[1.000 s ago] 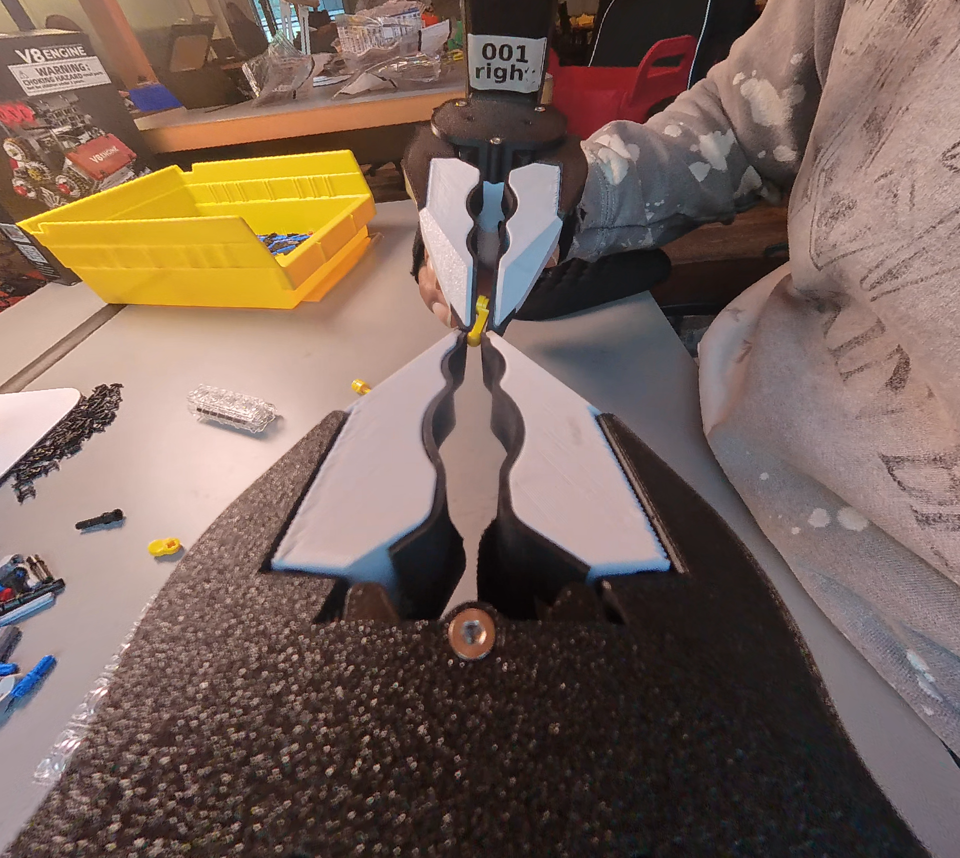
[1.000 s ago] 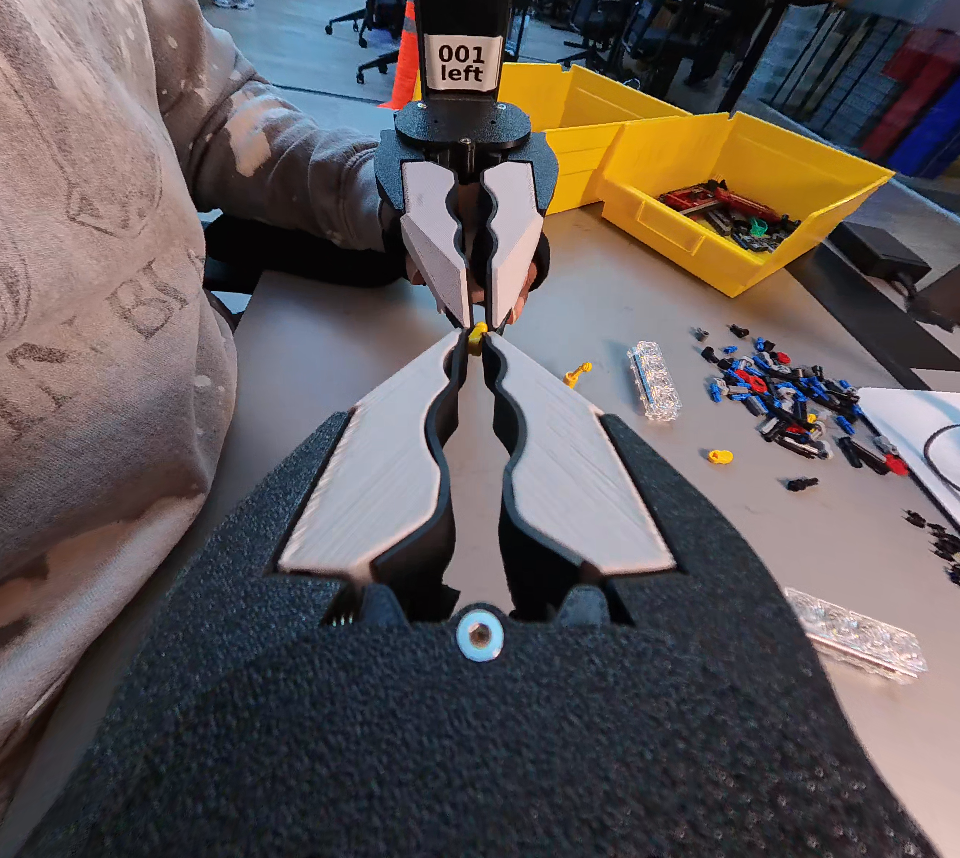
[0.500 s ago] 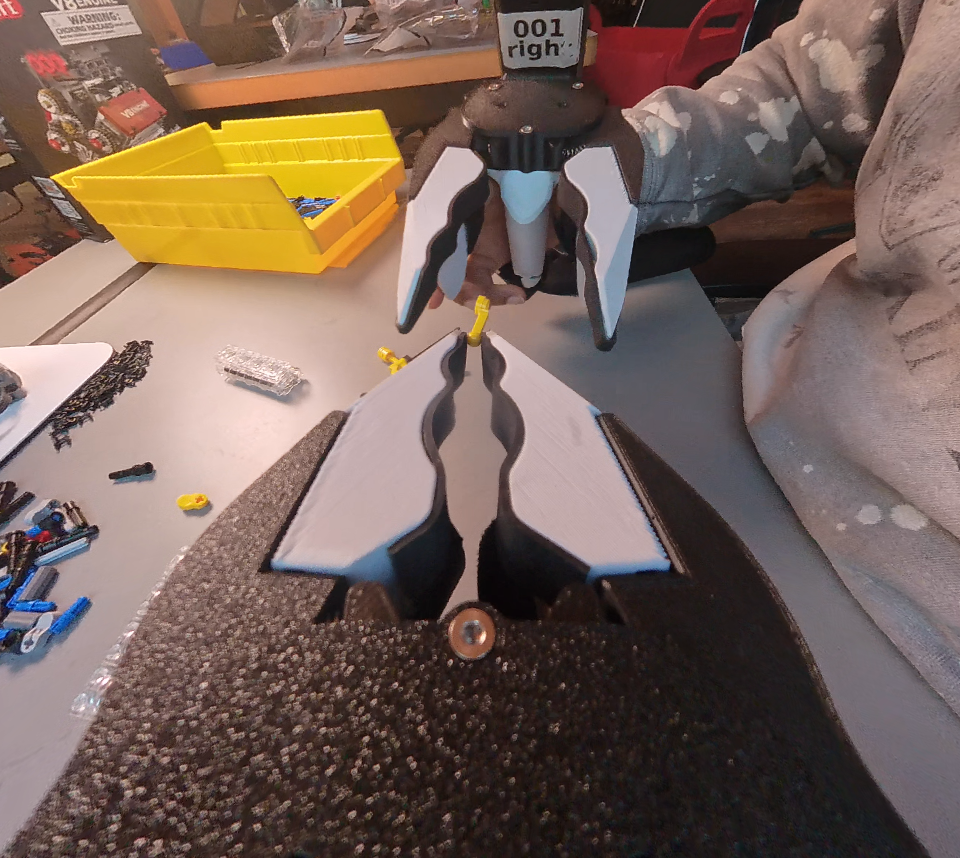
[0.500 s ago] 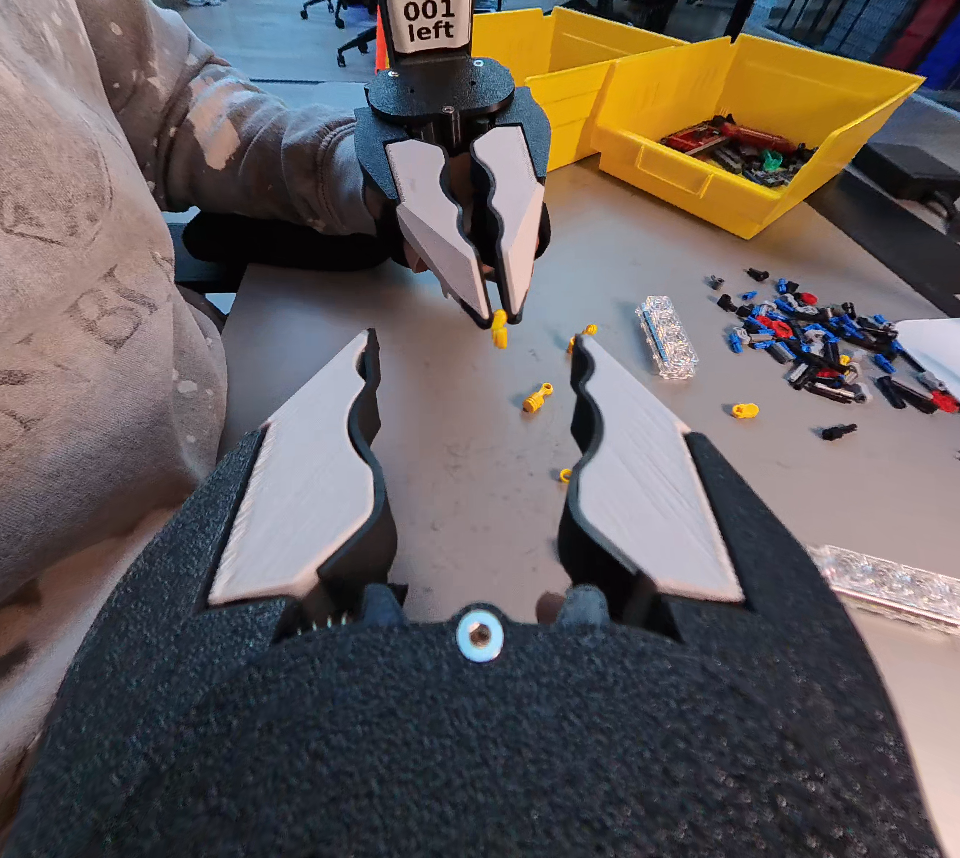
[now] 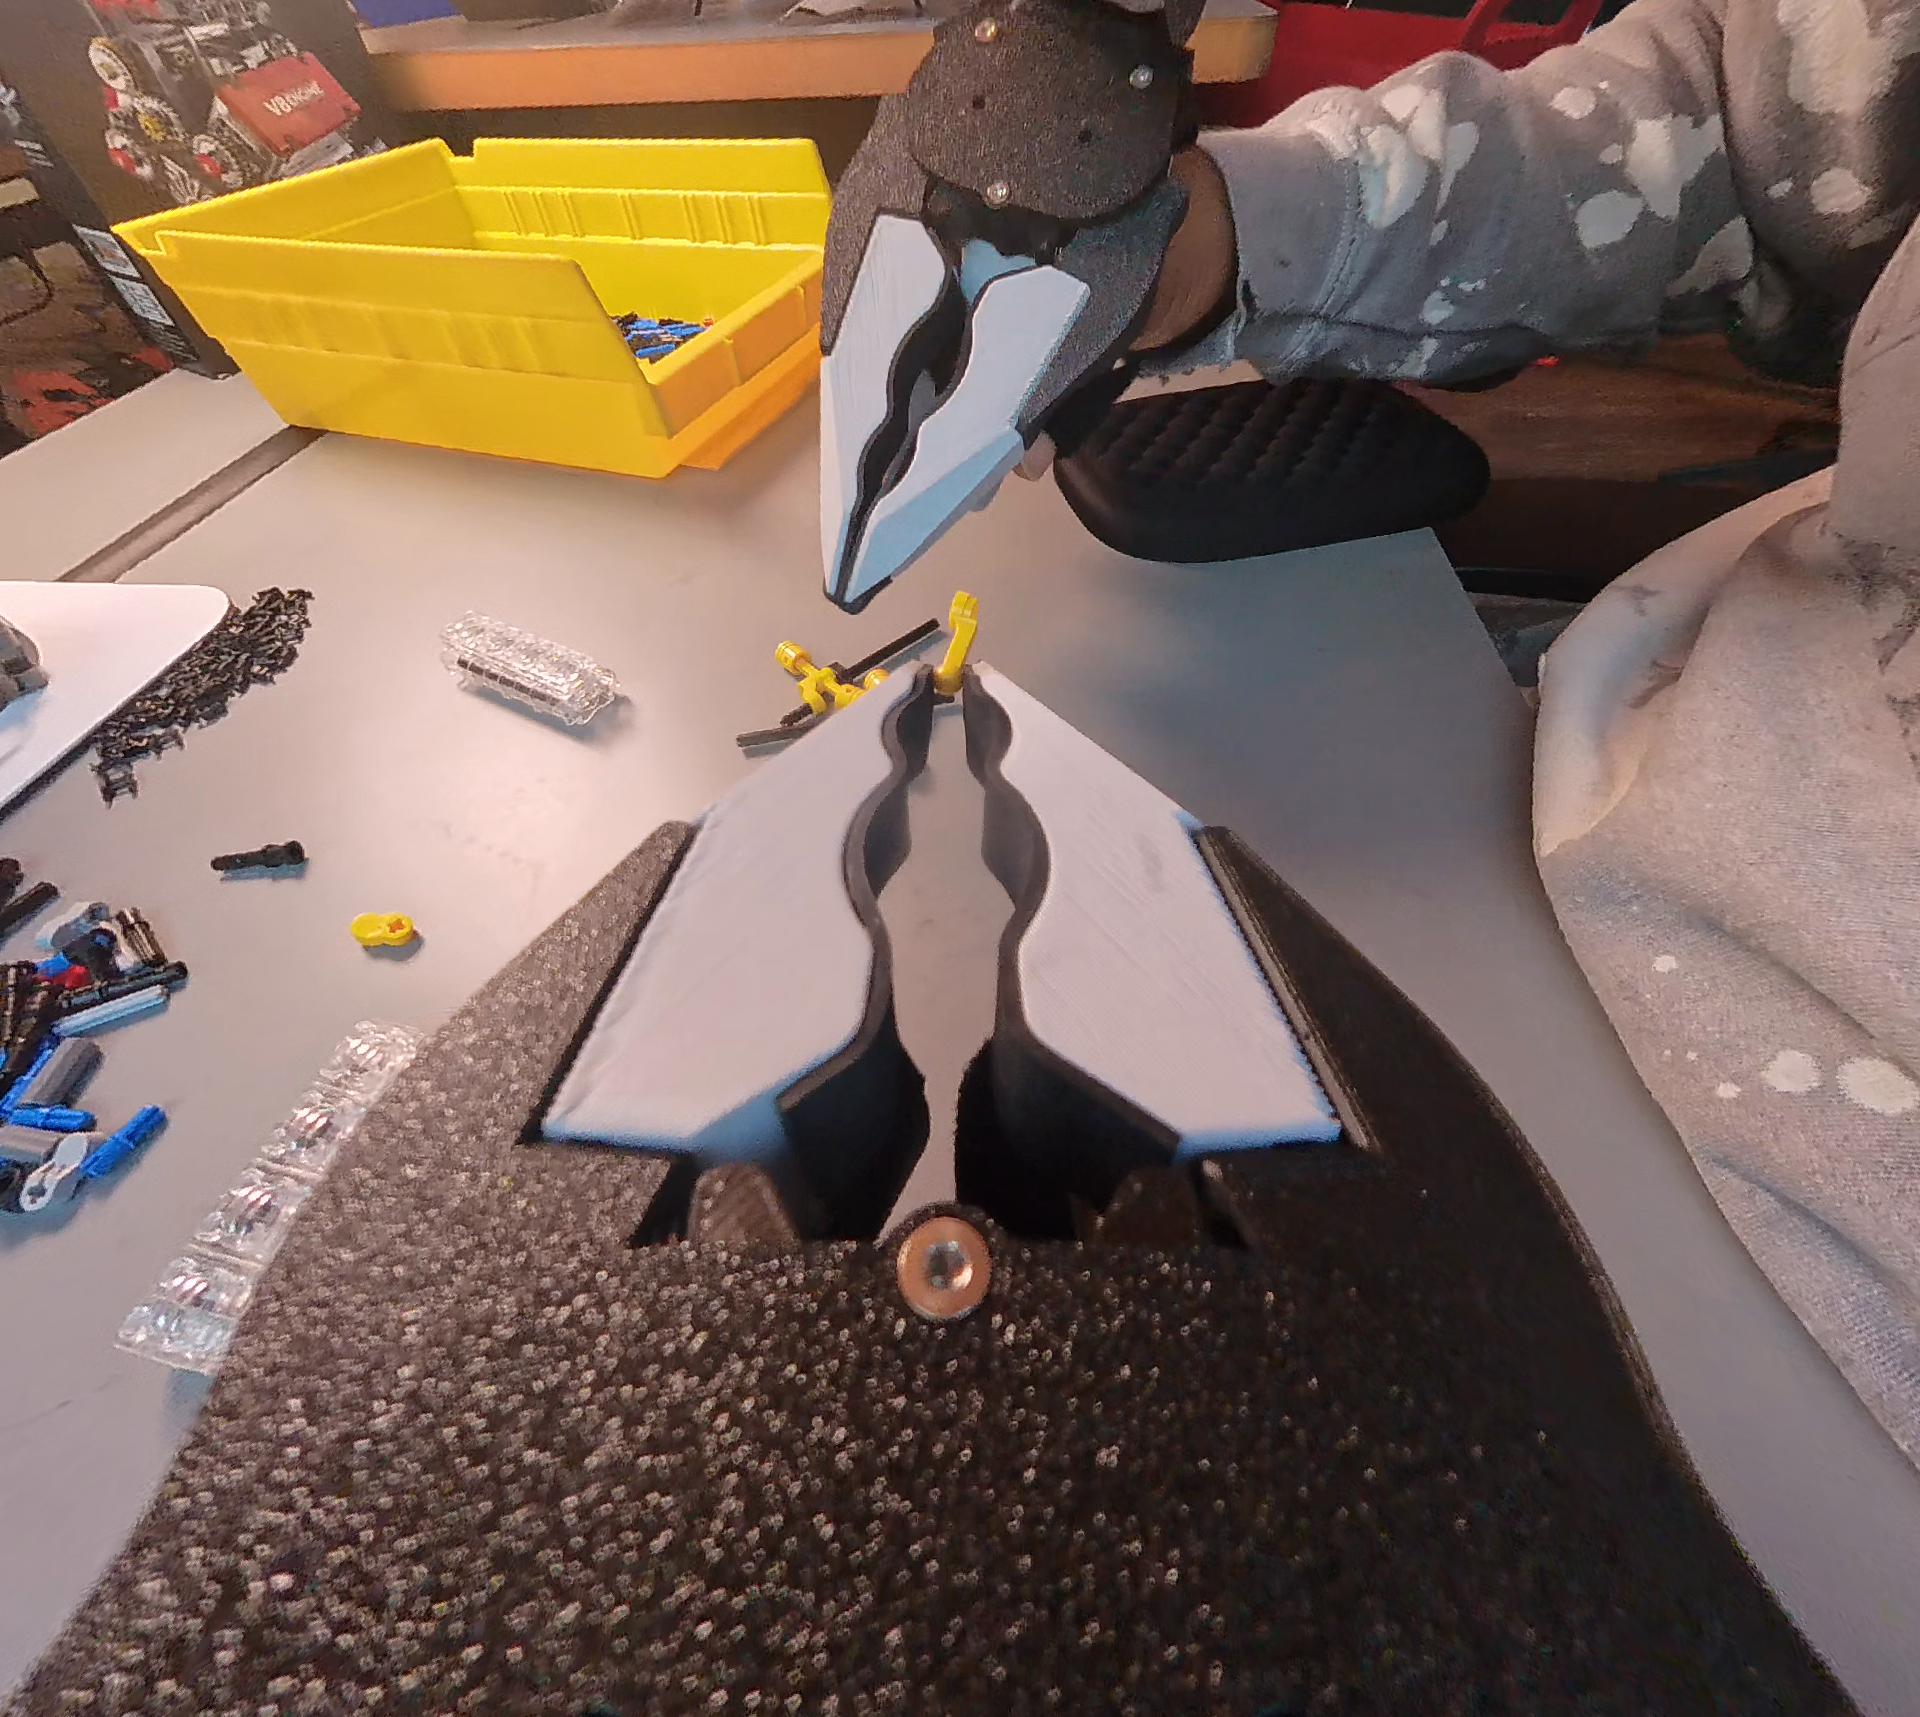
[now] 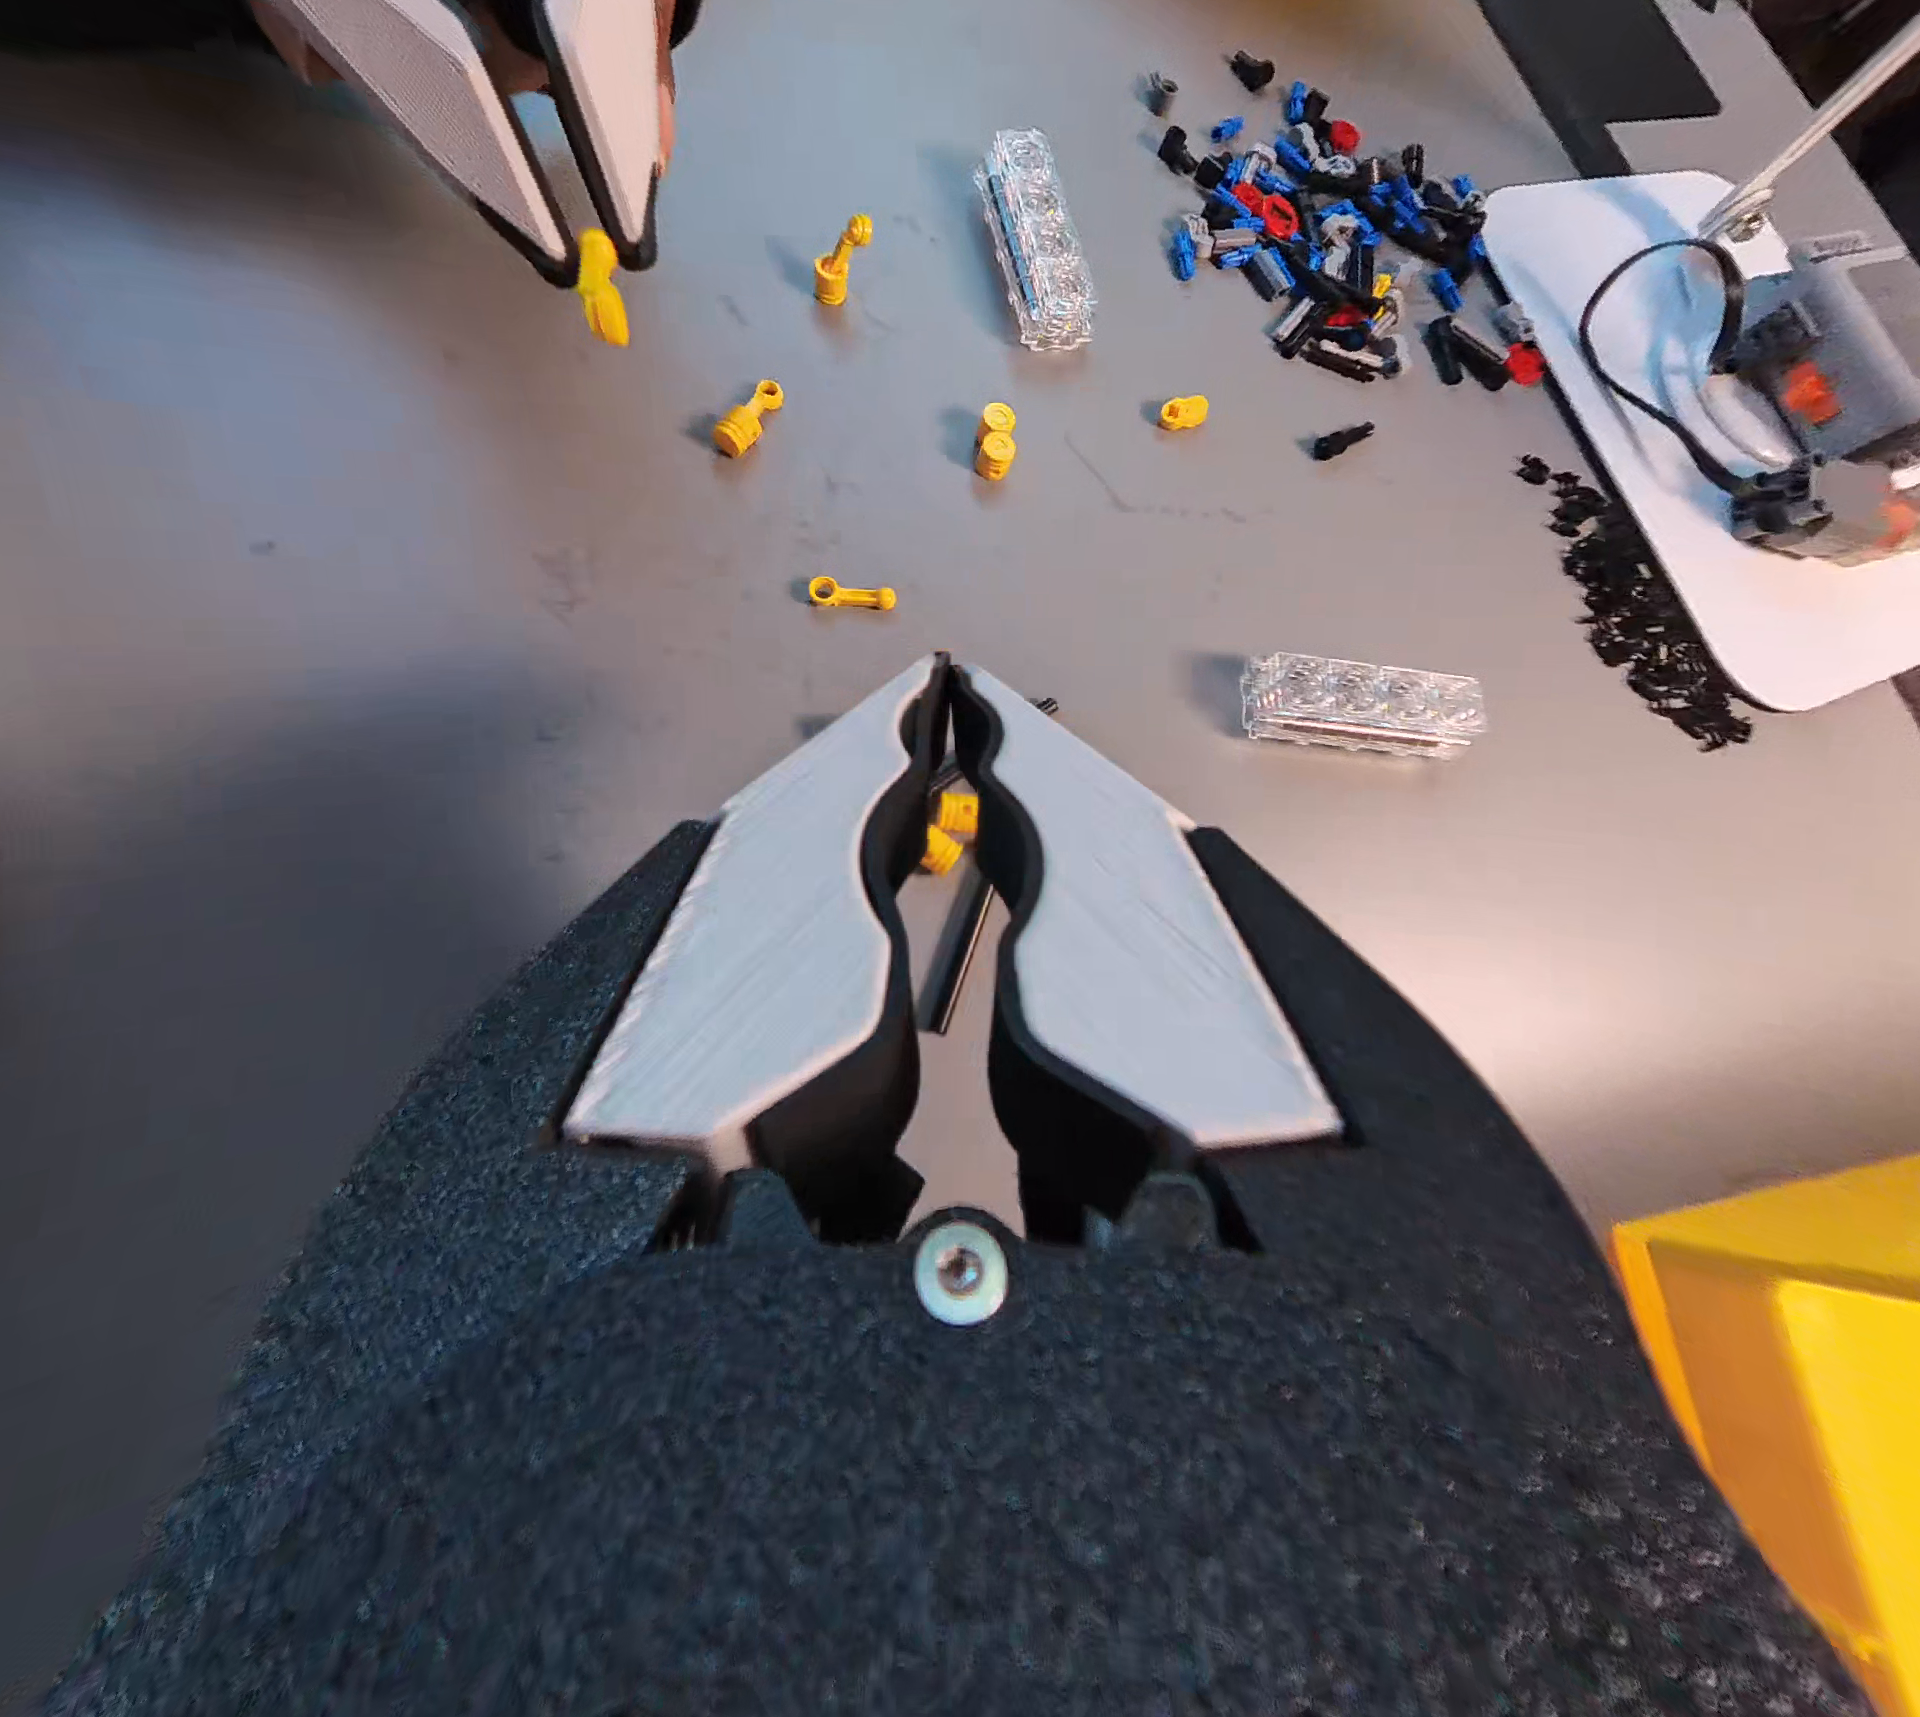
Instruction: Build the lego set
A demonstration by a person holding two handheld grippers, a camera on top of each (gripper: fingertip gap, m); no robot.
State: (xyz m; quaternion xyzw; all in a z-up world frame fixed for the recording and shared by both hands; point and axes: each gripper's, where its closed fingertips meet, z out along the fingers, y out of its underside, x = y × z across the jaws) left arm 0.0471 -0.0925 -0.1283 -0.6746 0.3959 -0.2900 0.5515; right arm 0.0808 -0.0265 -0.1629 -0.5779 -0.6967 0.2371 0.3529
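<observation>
My left gripper (image 5: 945,675) is shut on the lower end of a small yellow connecting rod (image 5: 958,633), which sticks up past the tips. The right wrist view shows the same grasp at the upper left, with the rod (image 6: 603,306) hanging from the left gripper (image 6: 603,254). My right gripper (image 6: 943,661) is shut with nothing visible between its tips. It is tilted down over a black axle (image 6: 951,940) with yellow pistons (image 6: 951,826) lying on the grey table. In the left wrist view the right gripper (image 5: 854,595) hovers just above that axle assembly (image 5: 831,685).
Loose yellow pistons (image 6: 743,420) and a yellow rod (image 6: 850,595) lie on the table, with clear blocks (image 6: 1039,244) and a pile of small parts (image 6: 1320,244). A white board (image 6: 1662,379) is at the right. Yellow bins (image 5: 468,296) stand behind. A person's sleeve (image 5: 1558,213) is at the right. My hands' fingertips stand some 9 cm from each other. It is some 7 cm from my right tips to the black axle (image 6: 951,940). My left wrist view (image 5: 902,649) looks at it from another angle.
The right gripper, shut with the left on the yellow rod, opened and let go, swung down over the table and shut again. The left gripper kept hold of the rod.
</observation>
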